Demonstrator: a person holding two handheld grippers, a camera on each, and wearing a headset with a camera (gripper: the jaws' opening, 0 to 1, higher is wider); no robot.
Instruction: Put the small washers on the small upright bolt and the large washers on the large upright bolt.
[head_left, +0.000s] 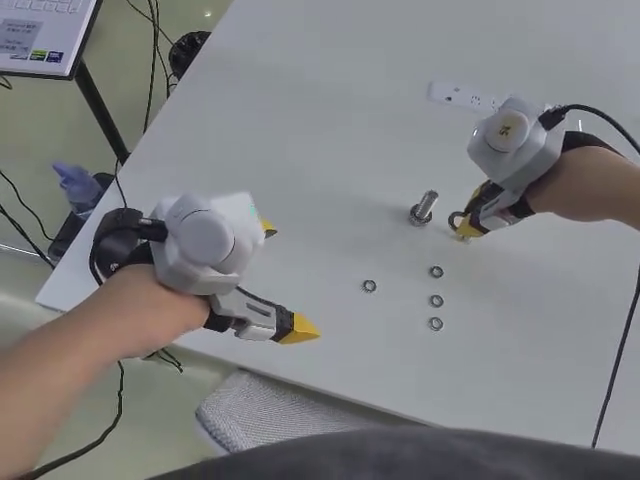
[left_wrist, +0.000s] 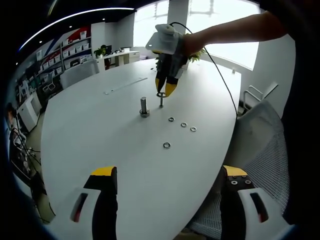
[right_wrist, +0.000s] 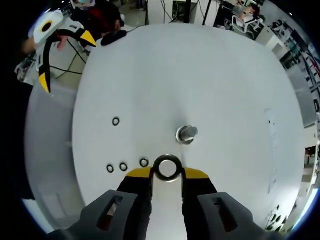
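My right gripper (right_wrist: 167, 173) is shut on a metal washer (right_wrist: 167, 167), ring facing the camera. In the left gripper view this washer (left_wrist: 161, 94) hangs right over a thin upright bolt (left_wrist: 161, 103), just right of the large upright bolt (left_wrist: 144, 107). The head view shows the right gripper (head_left: 463, 226) close beside the large bolt (head_left: 424, 208). Several small washers lie flat on the white table: one alone (head_left: 369, 286) and three in a row (head_left: 436, 300). My left gripper (head_left: 285, 280) hovers open and empty near the table's front-left edge, well away from the bolts.
The white table (head_left: 300, 130) is broad and bare around the bolts. A white power strip (head_left: 462, 97) lies at the back. A grey mesh chair (head_left: 260, 415) stands under the near edge. Cables and a blue object (head_left: 78, 187) lie on the floor at left.
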